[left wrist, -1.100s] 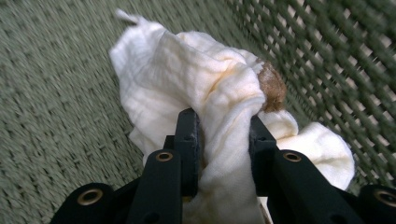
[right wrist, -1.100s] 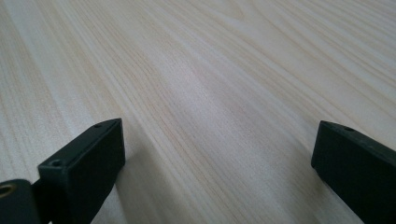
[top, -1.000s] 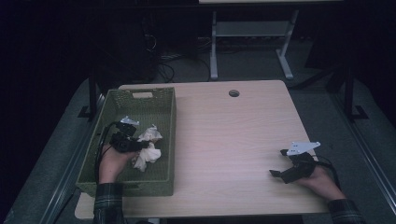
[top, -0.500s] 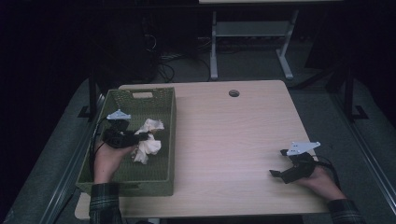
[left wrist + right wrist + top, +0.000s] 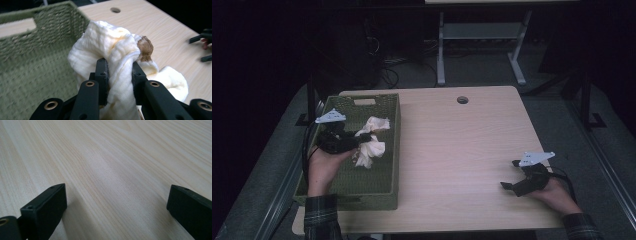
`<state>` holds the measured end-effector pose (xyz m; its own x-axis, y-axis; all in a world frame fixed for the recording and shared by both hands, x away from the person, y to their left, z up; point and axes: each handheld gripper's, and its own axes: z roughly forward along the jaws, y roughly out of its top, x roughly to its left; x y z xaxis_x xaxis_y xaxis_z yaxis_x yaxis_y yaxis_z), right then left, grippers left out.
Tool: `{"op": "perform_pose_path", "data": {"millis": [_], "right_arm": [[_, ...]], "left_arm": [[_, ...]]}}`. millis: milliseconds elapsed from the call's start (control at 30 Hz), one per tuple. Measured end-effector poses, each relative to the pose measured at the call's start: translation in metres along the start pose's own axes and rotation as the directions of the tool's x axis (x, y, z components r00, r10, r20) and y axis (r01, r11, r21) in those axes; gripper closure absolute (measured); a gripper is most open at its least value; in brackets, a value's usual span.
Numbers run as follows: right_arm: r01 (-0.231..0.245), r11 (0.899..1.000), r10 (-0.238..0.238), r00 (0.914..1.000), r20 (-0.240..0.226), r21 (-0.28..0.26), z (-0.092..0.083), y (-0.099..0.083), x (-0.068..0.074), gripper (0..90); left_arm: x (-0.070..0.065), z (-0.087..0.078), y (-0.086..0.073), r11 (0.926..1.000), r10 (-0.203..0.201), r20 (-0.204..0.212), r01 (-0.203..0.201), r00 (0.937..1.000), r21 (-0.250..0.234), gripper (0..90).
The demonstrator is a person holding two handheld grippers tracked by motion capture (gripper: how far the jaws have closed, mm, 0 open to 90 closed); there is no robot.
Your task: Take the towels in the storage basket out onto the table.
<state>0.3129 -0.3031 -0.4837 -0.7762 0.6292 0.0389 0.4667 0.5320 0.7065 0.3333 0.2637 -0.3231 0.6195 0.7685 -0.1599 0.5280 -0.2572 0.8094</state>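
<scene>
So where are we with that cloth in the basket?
Done: the left gripper has clamped the cream cloth, and part of the cloth hangs clear above the green basket floor. In hand: the lift, with the cloth over the basket in the high view. Left: probably carrying it out to the table, where the right gripper rests open, holding nothing.

We see the high view dim, the room beyond the tabletop (image 5: 462, 145) nearly black; light seems to fall from above. In the left gripper view the cloth (image 5: 112, 50) is bright and sharp, the tabletop behind it soft. The right gripper view blurs toward its far edge.
</scene>
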Motion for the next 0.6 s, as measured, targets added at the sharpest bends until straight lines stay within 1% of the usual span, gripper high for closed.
{"op": "perform_pose_path", "data": {"millis": [233, 400, 500, 533, 600], "right_arm": [[0.000, 1.000, 0.000, 1.0000, 0.000, 0.000, 0.000, 0.000, 0.000, 2.5], [0.000, 1.000, 0.000, 1.0000, 0.000, 0.000, 0.000, 0.000, 0.000, 2.5], [0.000, 1.000, 0.000, 1.0000, 0.000, 0.000, 0.000, 0.000, 0.000, 2.5], [0.001, 1.000, -0.001, 1.0000, 0.000, 0.000, 0.000, 0.000, 0.000, 2.5], [0.001, 1.000, -0.001, 1.0000, 0.001, 0.000, 0.000, 0.000, 0.000, 2.5]], "left_arm": [[-0.013, 0.002, 0.012, 0.9991, 0.021, 0.050, -0.019, 0.9985, -0.039, 73.6], [-0.024, 0.009, 0.021, 0.9976, 0.045, 0.088, -0.040, 0.9951, -0.057, 73.5], [-0.031, 0.014, 0.027, 0.9967, 0.059, 0.109, -0.052, 0.9923, -0.063, 73.5], [-0.035, 0.017, 0.030, 0.9962, 0.066, 0.121, -0.058, 0.9905, -0.065, 73.6], [-0.037, 0.018, 0.031, 0.9960, 0.069, 0.123, -0.061, 0.9900, -0.065, 73.5]]}}
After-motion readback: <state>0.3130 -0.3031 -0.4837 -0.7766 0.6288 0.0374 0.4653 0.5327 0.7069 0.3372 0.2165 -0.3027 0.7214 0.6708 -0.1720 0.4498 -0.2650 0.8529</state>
